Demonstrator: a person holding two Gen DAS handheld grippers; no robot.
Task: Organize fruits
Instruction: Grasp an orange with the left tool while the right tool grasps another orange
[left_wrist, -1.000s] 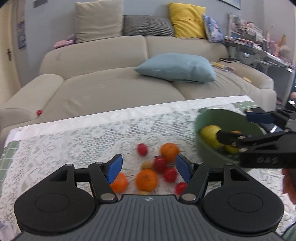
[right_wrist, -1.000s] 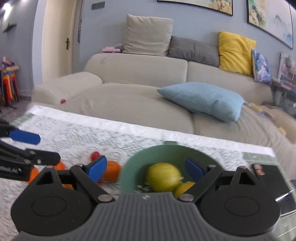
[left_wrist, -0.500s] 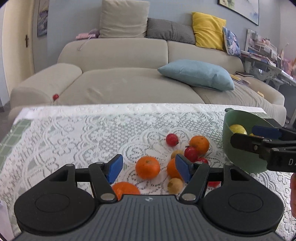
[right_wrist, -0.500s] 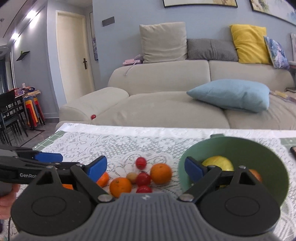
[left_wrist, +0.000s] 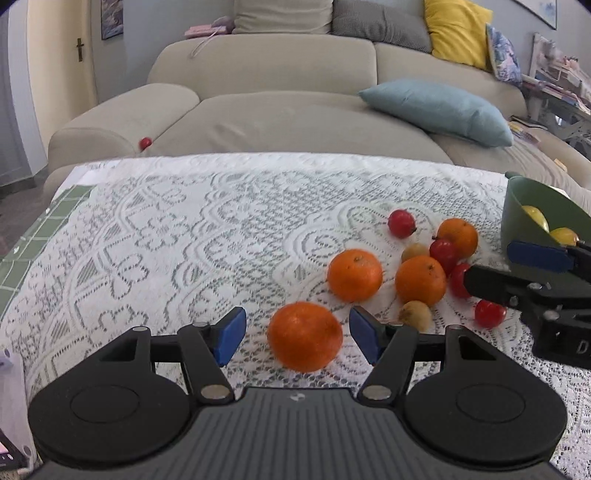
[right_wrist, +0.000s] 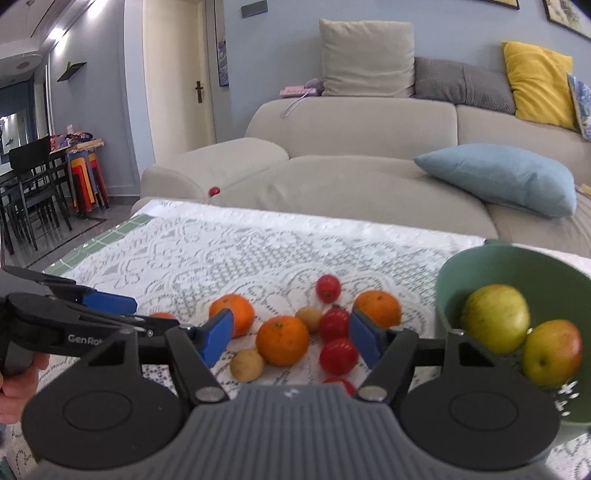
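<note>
One orange (left_wrist: 304, 336) sits between the spread blue fingers of the left gripper (left_wrist: 293, 334), which touch nothing. The right gripper (right_wrist: 290, 338), also wide apart, hangs over the loose fruit cluster (right_wrist: 306, 328); its body hides part of a red fruit (right_wrist: 341, 384). To its right, the green bowl (right_wrist: 480, 258) is cut off by the frame edge.

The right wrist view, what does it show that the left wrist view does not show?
Only the right wrist view shows the dining chairs and the two apples whole inside the green bowl. Only the left wrist view shows the nearest orange whole between the open left tongs. Both show the fruit pile on the lace cloth, the bowl, and the sofa.
</note>
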